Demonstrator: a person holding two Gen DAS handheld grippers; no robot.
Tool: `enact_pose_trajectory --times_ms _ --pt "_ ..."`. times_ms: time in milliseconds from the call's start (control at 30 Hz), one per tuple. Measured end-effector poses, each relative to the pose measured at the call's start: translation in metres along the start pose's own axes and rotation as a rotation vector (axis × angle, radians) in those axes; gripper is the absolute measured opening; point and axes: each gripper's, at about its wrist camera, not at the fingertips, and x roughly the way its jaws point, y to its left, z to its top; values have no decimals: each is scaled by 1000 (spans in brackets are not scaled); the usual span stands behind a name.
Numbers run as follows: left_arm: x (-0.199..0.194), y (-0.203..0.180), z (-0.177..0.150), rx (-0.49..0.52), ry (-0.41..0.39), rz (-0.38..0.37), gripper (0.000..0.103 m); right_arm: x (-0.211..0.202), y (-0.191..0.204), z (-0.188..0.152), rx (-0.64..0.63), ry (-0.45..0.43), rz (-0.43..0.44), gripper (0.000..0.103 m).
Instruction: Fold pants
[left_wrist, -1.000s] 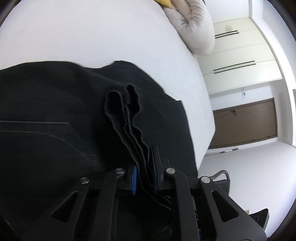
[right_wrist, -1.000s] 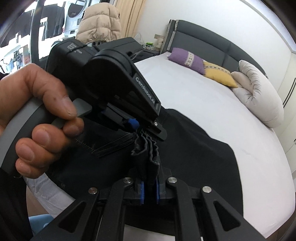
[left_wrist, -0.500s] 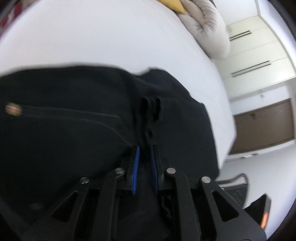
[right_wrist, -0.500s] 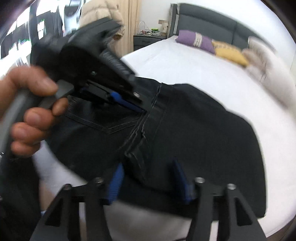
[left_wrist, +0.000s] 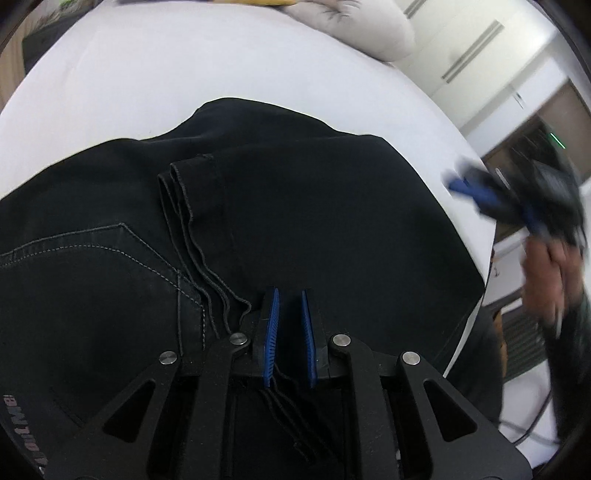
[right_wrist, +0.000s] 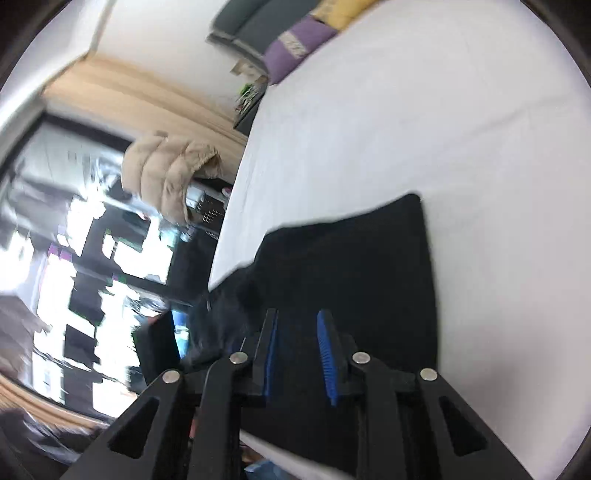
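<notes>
White bedding (left_wrist: 184, 74) carries the black pants (left_wrist: 314, 206), folded, long axis across the bed's near edge. Left gripper (left_wrist: 290, 332), nearly shut and nearer, sits over the hems, grip uncertain; right gripper (right_wrist: 297, 354) closes on nothing off one end

- The left wrist view is looking steeply down, close over the black pants (left_wrist: 314, 221).
- The right wrist view is looking rolled across the bed (right_wrist: 406, 129); both are sharing pants and bed.

White bed (right_wrist: 461, 122), purple pillow (right_wrist: 295, 44), beige curtain (right_wrist: 140, 96), bright window (right_wrist: 55, 266)
</notes>
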Motion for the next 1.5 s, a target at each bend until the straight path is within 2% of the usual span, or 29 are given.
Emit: enact_pose_trajectory --times_ms 67,167,200,233,267,300,367,533,733,900,1133,1267,1433,1500 --pt "-1 4 -2 2 5 -9 12 14 -17 25 30 9 5 25" --pt "3 9 -2 -8 7 -30 12 45 -37 51 65 73 7 24" --pt "-2 17 -6 -8 6 -36 12 57 -44 56 81 101 -10 20" --pt "-8 27 -10 -8 4 -45 12 66 -51 55 95 125 -23 6" --pt "-8 29 -10 -12 3 -54 12 70 -58 54 110 139 -24 1" --pt "-7 31 -10 -17 3 -60 12 70 -64 53 126 141 -9 1" --pt "-8 35 -10 -20 2 -67 12 61 -69 43 141 129 28 1" --pt "-9 42 -7 -11 -9 -63 12 40 -67 5 123 150 46 1" --pt "-6 36 -21 2 -26 -54 12 22 -52 -44 101 174 35 1" --pt "-8 32 -28 8 -46 -44 12 7 -48 -76 123 137 30 0" --pt "-20 30 -36 11 -87 -32 12 16 -53 -81 127 108 -36 0" --pt "-42 26 -46 -8 -135 -21 12 14 -56 -81 103 85 -55 0" --pt "-76 32 -61 -63 -172 66 12 15 -55 -80 103 57 -90 0" --pt "-99 38 -65 -95 -212 75 12 15 -53 -80 103 46 -111 0"
